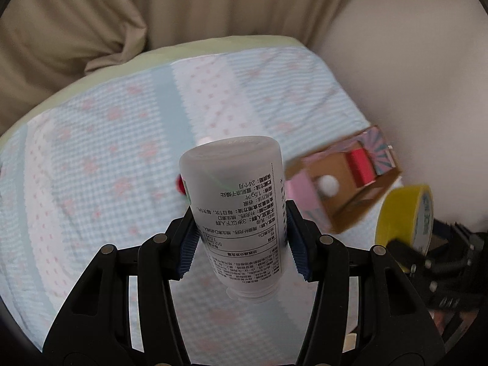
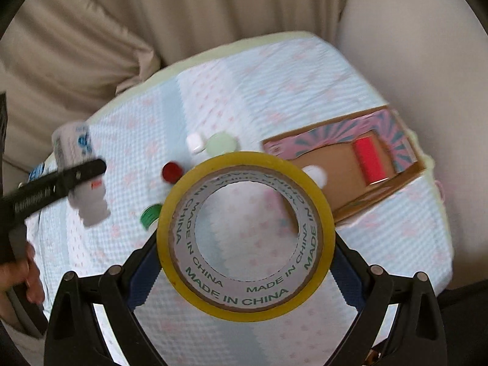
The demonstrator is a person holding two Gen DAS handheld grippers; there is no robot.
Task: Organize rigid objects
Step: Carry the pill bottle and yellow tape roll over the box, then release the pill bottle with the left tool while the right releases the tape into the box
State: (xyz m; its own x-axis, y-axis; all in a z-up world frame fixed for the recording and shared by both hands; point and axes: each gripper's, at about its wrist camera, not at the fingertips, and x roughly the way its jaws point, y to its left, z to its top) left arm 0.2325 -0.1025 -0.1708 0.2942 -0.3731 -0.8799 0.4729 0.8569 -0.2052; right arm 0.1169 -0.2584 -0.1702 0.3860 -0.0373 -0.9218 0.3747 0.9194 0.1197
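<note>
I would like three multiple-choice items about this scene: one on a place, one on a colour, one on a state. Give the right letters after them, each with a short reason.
1. Where does the red block lie?
A. inside the cardboard box
B. on the quilt beside the green cap
C. in the left tool

2. What colour is the tape roll's outer band?
A. blue
B. yellow
C. white

3. What is the state of the left tool?
A. open and empty
B. shut on the red cap
C. shut on the white bottle

Answers:
1. A: the right wrist view shows it on the floor of the cardboard box.
2. B: the tape roll held in the right tool has a yellow rim around a grey core.
3. C: the left tool presses both blue pads against the white bottle.
</note>
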